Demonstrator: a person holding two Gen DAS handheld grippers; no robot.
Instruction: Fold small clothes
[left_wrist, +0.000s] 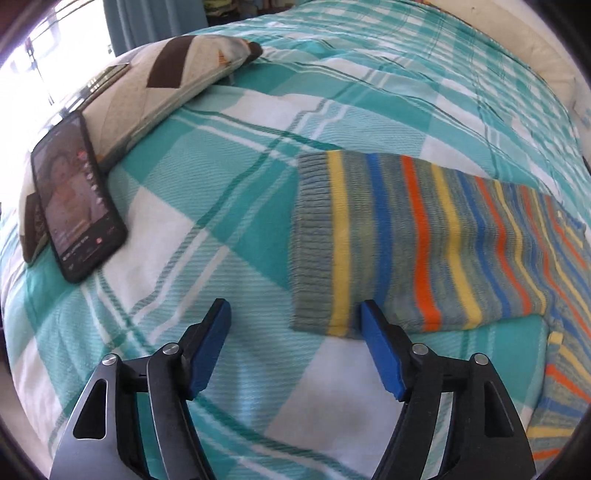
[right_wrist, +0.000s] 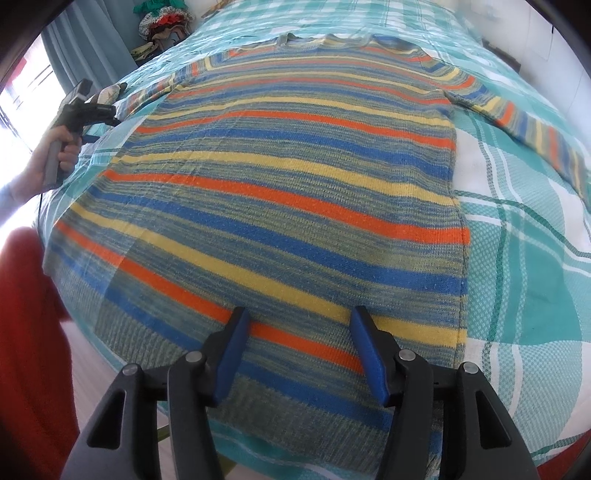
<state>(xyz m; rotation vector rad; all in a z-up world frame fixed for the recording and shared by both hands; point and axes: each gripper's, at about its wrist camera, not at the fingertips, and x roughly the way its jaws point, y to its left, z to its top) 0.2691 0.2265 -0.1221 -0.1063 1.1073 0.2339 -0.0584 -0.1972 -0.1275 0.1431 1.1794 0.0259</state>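
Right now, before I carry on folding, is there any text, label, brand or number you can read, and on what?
None readable.
Black smartphone lying on the teal plaid bedspread: lit screen shows small white text lines, too blurred to read.
Striped knit sweater: no label or print visible.

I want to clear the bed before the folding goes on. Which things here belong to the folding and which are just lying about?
Part of the job:
- striped sweater, spread flat
- its sleeve
- left tongs, open, empty
- right tongs, open over the hem

Lying about:
- phone, screen lit
- patterned pillow
- plaid bedspread underneath
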